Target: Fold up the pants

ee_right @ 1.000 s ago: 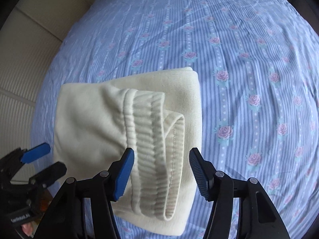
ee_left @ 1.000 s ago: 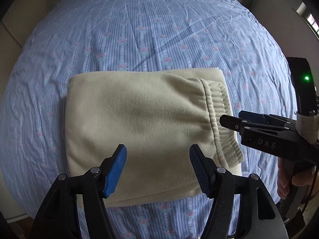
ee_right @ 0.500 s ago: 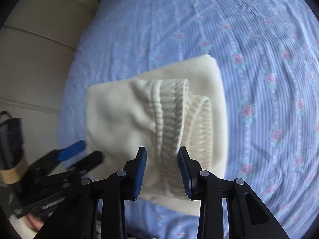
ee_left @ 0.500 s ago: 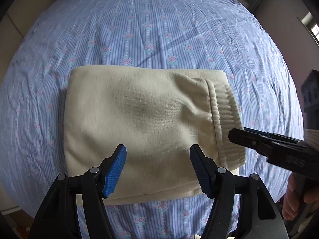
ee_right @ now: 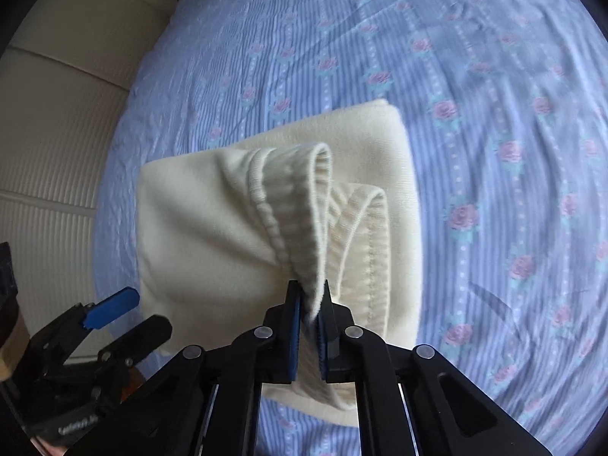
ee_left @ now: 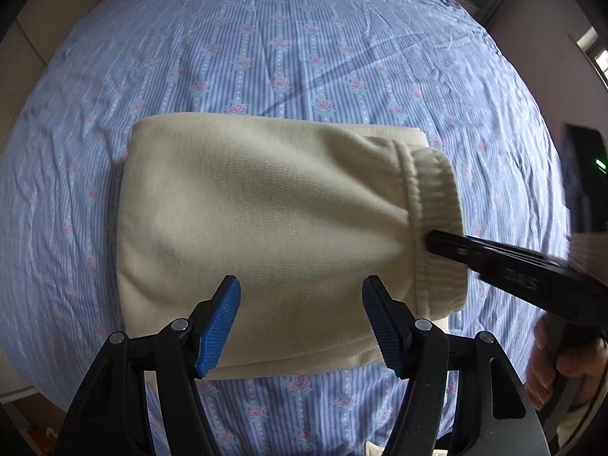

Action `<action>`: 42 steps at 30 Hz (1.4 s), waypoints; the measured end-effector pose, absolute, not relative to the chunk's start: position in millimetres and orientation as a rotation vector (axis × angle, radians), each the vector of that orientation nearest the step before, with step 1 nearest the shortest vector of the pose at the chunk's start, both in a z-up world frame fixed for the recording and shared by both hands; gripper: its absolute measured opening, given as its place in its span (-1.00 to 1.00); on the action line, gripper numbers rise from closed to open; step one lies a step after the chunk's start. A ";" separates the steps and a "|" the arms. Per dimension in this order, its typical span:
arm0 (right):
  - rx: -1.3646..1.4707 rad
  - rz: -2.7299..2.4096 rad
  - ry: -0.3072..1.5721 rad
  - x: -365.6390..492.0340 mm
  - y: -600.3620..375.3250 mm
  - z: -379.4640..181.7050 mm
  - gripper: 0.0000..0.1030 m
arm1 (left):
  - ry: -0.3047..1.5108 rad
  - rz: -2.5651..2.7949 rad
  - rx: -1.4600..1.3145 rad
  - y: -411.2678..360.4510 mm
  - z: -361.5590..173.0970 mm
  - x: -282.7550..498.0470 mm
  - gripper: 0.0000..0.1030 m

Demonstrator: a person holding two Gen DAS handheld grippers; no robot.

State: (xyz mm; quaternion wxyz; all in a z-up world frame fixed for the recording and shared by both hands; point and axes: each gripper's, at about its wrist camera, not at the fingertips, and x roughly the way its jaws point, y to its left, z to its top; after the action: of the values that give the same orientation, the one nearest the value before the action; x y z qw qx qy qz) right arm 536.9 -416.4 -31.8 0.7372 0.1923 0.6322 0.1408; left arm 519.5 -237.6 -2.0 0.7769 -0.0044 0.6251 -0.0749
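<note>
Cream pants (ee_left: 266, 220) lie folded into a thick rectangle on the bed, with the ribbed waistband (ee_left: 437, 205) at the right end. My right gripper (ee_right: 309, 304) is shut on the upper layer of the waistband (ee_right: 300, 220) and lifts it slightly; it shows in the left wrist view (ee_left: 433, 243) as a black bar reaching in from the right. My left gripper (ee_left: 300, 319) is open and empty, hovering over the near edge of the pants. It also appears at the lower left of the right wrist view (ee_right: 125, 311).
A blue striped bedsheet with pink roses (ee_left: 304, 38) covers the bed all around the pants. A beige padded headboard or wall (ee_right: 57, 152) lies past the bed's left edge. A hand (ee_left: 562, 364) holds the right gripper's handle.
My right gripper moved in and closed on the waistband, raising its upper layer. My left gripper stayed open over the near edge.
</note>
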 end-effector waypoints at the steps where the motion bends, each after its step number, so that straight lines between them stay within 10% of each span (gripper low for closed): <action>1: 0.445 0.294 1.380 532.7 -422.6 -28.3 -0.88 | 1.354 -0.161 -0.014 -237.2 -2.4 519.5 0.27; 12: 0.470 0.171 1.422 537.2 -441.2 -49.0 -0.82 | 1.362 -0.187 0.000 -245.8 -3.0 516.4 0.28; 17: 0.472 0.118 1.466 539.2 -440.6 -56.0 -0.08 | 1.375 -0.165 -0.027 -238.4 -6.7 511.4 0.35; 20: 0.458 0.083 1.450 527.6 -456.4 -47.2 0.03 | 1.382 -0.155 -0.042 -233.7 -9.0 504.4 0.36; 42: 0.461 0.075 1.265 423.9 -415.8 55.1 0.40 | 1.208 -0.033 -0.163 -111.0 69.3 403.7 0.50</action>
State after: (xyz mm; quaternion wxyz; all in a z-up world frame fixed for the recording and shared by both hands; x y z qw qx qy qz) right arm 423.9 -415.8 55.1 0.7812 0.2133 0.5857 0.0349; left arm 403.7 -111.0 69.3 0.8198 -0.0767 0.5672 -0.0157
